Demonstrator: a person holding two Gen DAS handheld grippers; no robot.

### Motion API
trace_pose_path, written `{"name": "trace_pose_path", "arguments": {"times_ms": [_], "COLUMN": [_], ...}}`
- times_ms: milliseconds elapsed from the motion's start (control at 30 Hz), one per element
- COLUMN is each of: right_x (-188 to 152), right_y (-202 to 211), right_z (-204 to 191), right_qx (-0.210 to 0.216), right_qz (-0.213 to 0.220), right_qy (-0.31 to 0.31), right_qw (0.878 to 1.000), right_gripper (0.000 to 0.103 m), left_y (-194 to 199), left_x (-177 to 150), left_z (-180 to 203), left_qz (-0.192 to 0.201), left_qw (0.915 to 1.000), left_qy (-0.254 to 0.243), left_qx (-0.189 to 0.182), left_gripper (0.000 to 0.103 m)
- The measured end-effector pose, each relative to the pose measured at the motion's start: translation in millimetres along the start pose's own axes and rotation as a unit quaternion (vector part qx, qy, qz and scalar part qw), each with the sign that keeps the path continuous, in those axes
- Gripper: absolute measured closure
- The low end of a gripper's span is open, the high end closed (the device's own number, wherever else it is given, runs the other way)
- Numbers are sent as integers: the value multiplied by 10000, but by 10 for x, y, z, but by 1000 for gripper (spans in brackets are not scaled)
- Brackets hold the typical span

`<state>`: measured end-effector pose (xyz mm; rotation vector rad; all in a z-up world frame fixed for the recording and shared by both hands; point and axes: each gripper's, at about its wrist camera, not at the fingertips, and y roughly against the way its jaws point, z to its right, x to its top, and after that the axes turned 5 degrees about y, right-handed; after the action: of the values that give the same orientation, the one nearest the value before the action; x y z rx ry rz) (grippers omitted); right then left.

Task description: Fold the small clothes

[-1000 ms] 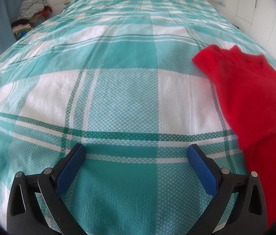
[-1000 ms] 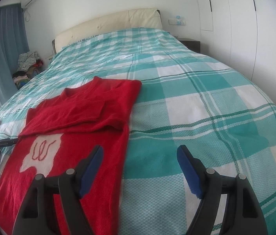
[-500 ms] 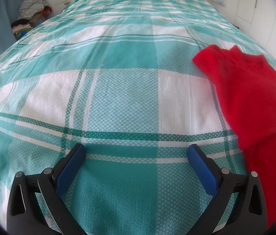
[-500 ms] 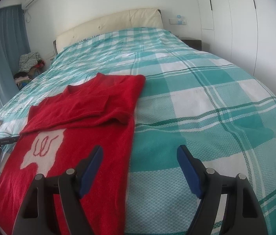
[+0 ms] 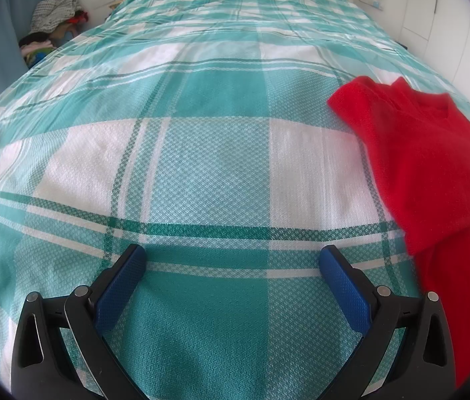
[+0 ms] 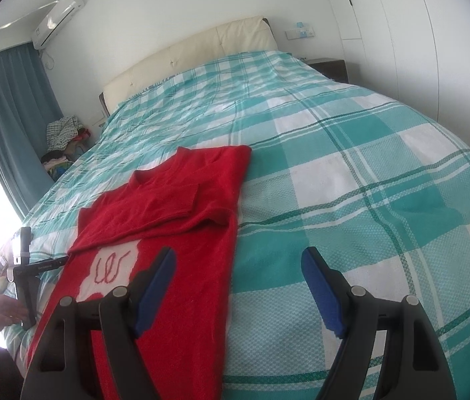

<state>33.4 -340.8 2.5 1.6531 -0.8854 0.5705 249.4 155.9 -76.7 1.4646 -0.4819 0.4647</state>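
Red sweater [image 6: 181,213] lying flat on plaid bedspread [image 6: 351,173], sleeves folded across chest, white patch w/ red squiggle showing.
R gripper [image 6: 236,266] now sitting higher & rolled vs 1s ago, jaws wide, empty; L gripper [image 5: 233,261] unchanged, wide, empty, over bare cover beside sweater.

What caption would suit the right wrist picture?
Open right tongs hover over a partly folded red sweater on a teal plaid bedspread.

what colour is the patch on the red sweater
White, with a red squiggle on it; the patch on the red sweater shows best in the right wrist view.
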Motion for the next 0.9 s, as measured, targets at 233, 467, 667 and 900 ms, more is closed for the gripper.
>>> {"name": "trace_pose_path", "arguments": {"times_ms": [233,467,667,900], "right_x": [-8,-39,-55,-49], "right_y": [69,57,19,40], "right_z": [-4,-96,-149,-180], "right_qx": [258,153,83,103], "right_qz": [-154,-106,-61,29], "right_qy": [-177,-23,151,185], "right_qw": [9994,9998,9998,9998], "right_gripper": [26,26,26,26], "left_y": [3,4,2,57], "left_x": [-1,1,2,25], "left_z": [10,12,6,30], "left_qz": [5,20,27,-301], "left_qw": [10000,10000,10000,9985], "left_qy": [-4,11,34,370], "left_qx": [20,30,25,263], "left_gripper": [0,0,0,0]}}
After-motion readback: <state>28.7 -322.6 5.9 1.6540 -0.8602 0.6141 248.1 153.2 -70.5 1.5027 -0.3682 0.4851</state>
